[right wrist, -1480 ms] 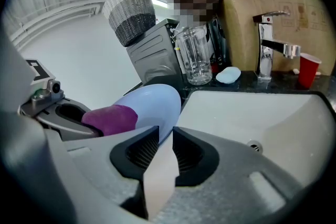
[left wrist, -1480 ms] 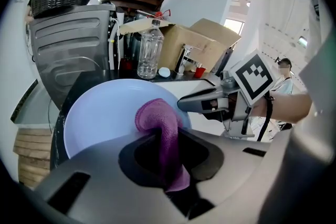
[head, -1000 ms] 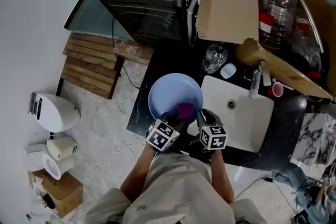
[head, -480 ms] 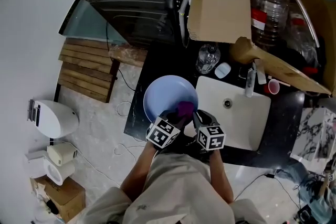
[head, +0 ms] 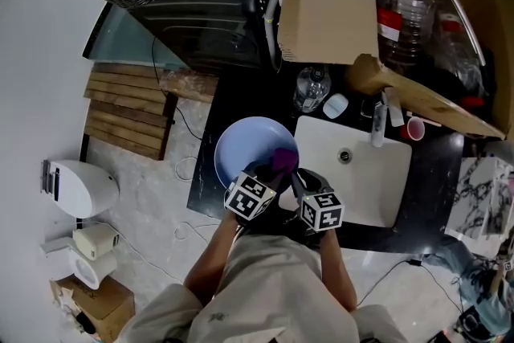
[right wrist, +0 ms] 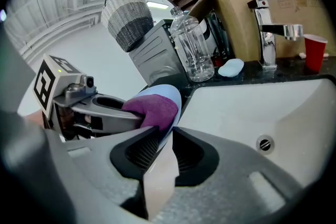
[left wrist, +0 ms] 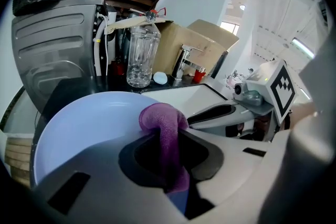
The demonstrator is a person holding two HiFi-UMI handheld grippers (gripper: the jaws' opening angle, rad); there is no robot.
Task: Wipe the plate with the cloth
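Left hand-held gripper (left wrist: pixel 167 150) is clamped on the purple cloth (left wrist: pixel 164 118), whose bunched end touches the plate (left wrist: pixel 84 123) just ahead, near its right rim. Right hand-held gripper (right wrist: pixel 163 147) pinches that same rim, so the unwiped face stretches away to the left, beside the sink (head: pixel 377 173). One cloth, one plate, two hand-held grippers.

Bright, even daylight; strong fisheye edges

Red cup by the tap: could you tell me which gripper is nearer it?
Right. The right gripper grips the plate at the sink's left edge; the left gripper, holding the cloth, is further from the red cup.
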